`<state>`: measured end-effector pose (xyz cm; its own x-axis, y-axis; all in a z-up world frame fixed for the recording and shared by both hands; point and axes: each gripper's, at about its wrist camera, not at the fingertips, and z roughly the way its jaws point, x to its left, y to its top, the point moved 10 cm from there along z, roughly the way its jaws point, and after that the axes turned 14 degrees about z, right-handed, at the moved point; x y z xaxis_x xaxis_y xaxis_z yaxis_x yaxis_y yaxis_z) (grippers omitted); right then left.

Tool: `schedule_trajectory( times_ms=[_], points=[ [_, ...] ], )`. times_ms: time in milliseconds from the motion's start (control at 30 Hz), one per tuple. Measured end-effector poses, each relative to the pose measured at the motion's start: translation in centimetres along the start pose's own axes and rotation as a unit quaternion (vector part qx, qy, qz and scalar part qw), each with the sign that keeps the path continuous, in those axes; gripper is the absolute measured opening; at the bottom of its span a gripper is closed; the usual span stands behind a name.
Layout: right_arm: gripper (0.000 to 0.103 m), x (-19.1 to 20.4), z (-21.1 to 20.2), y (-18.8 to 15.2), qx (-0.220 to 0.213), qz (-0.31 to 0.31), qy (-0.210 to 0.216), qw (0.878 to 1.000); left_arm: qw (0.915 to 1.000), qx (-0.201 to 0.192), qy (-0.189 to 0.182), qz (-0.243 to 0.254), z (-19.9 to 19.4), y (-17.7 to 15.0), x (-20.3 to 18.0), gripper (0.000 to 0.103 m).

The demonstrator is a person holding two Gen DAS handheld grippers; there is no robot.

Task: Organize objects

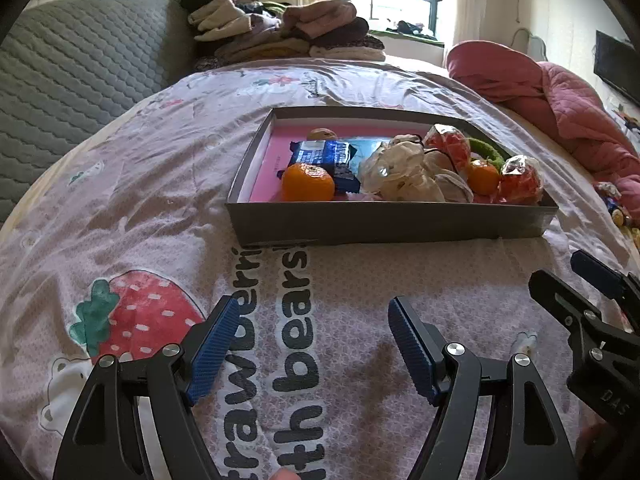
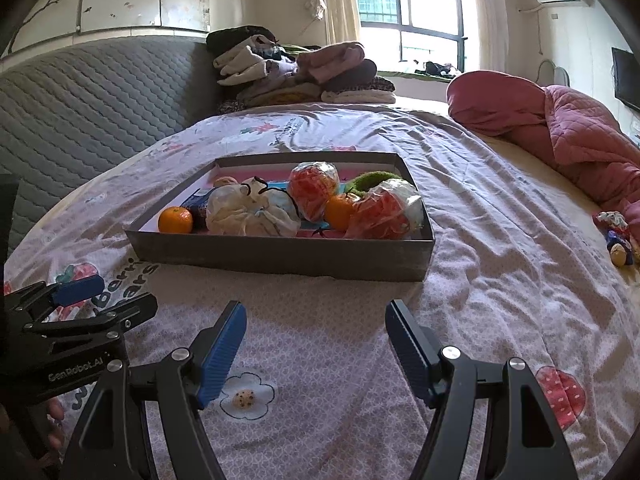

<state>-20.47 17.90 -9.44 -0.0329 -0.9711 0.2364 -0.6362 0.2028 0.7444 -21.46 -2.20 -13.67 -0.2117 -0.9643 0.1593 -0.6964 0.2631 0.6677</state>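
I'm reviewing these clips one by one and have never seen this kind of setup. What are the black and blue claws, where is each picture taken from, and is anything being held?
No robot here: a person holds a two-finger gripper in each hand, each carrying a wide-angle camera that looks along its fingers. One picture comes from the left gripper, the other from the right gripper. Each gripper also shows at the edge of the other's view. Both are open and hold nothing, hovering over a bedspread. Ahead lies a shallow grey box containing tangerines, including one at its near left corner, a blue snack packet, wrapped red-orange items and a crumpled white bag.
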Motion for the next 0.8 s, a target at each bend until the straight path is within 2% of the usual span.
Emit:
schedule_trajectory(
  times_ms=[800],
  points=[
    [0.071, -0.11, 0.72, -0.05, 0.008, 0.001, -0.002, 1.000, 0.9999, -0.001, 0.008, 0.008, 0.07, 0.08, -0.01, 0.078]
  ],
)
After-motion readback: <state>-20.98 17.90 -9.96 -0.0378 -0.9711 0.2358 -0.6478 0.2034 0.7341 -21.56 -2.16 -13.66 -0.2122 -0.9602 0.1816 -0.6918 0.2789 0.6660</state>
